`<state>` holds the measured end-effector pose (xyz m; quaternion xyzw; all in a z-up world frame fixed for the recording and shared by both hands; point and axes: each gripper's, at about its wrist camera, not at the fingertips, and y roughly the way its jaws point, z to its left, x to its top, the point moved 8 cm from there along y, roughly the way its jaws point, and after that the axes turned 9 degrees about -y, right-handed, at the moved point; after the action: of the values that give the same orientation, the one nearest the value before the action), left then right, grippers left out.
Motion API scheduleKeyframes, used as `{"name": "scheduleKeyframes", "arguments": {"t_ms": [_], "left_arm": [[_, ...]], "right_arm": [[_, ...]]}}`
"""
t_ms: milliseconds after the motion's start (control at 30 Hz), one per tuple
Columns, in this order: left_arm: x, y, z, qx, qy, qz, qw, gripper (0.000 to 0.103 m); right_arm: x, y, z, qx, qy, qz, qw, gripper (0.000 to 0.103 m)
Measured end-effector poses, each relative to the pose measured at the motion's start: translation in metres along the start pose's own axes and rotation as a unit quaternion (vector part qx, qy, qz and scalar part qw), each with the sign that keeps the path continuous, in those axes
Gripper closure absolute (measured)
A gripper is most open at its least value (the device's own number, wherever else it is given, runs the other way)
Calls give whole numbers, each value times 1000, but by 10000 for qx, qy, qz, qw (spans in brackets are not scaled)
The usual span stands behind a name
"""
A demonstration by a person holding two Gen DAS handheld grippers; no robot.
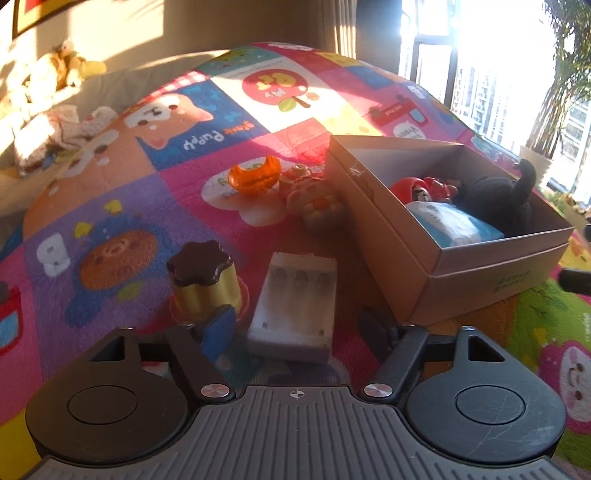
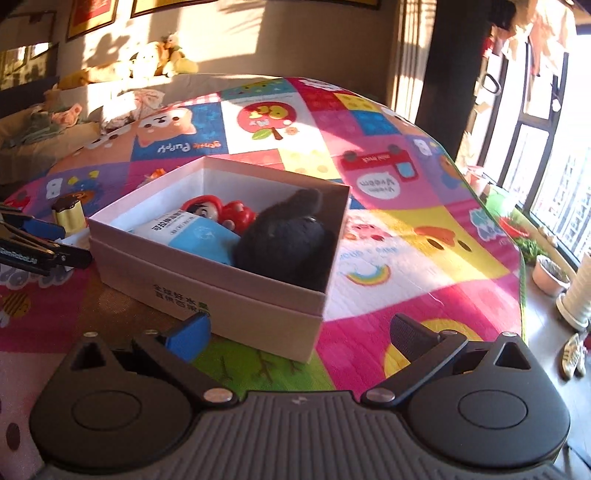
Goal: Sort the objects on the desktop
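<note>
- Two jaws of the left gripper [image 1: 299,325] straddle the white battery charger [image 1: 295,306] at lower centre; whether they pinch it, I cannot tell.
- Right gripper [image 2: 299,332] stands open, empty, before the cardboard box [image 2: 258,299].
- Pudding toy [image 1: 203,280] waits left, probably next.

A bright patchwork cloth [image 1: 122,206] printed with cartoon animals and fruit covers the table. At the upper left of both views, plush toys [image 2: 162,59] sit on a sunlit ledge against the wall, with crumpled cloths [image 1: 55,133] below them. Framed pictures [image 2: 92,16] hang along the top of the right wrist view. At the right edge, tall windows [image 2: 554,177] face pale towers; a potted plant [image 2: 550,273], a ribbed white pot [image 2: 580,295] and a shoe [image 2: 570,356] stand on the floor below
</note>
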<state>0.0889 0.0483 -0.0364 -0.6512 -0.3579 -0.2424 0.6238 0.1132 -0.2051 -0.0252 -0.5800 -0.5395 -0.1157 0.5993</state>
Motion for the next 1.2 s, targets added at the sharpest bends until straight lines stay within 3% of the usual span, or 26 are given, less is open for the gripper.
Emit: {"name": "scheduleKeyframes", "arguments": {"t_ms": [33,200,267,333,433,500,567,667,767,900,967,1067,1200], "left_arm": [[0,-1,-1,54,75,-6,10000,49],[-11,-28,0,36,151,-4,9999,51],[-22,-45,-6,-388,45,157,9991,51],[-33,-63,-22,-1168,-92,377,9924,51],[-45,-85,-53,-1796,320,363,9825,49],[-52,-88,-69,-1719,794,281,9815,42],[-59,-83,-78,-1392,1203,244,9826,30],[-63,-75,-74,-886,1516,213,9842,29],[-55,-72,-54,-501,1335,116,9897,20],[-47,-73,-26,-164,827,127,9964,18],[-49,-79,-25,-744,397,448,9954,15],[-62,-92,-37,-1825,-53,1066,9774,9],[-77,-97,-53,-2269,-50,1582,9610,7]], "right_arm": [[-1,-3,-2,-4,60,-7,10000,0],[1,-19,-12,-47,247,-203,9995,0],[1,-23,-15,-43,311,-257,9992,0],[1,-26,-16,1,391,-279,9988,0],[1,-27,-16,93,517,-267,9983,0],[2,-27,-14,161,586,-260,9978,0],[3,-30,-11,223,561,-278,9978,0],[2,-35,-1,423,389,-216,9981,0],[-5,-35,19,889,238,7,9958,0],[-12,-33,45,1244,-47,214,9920,0],[-12,-34,52,1226,-189,214,9921,0],[-7,-35,46,1121,-171,136,9935,0],[-4,-36,33,947,9,56,9955,0]]}}
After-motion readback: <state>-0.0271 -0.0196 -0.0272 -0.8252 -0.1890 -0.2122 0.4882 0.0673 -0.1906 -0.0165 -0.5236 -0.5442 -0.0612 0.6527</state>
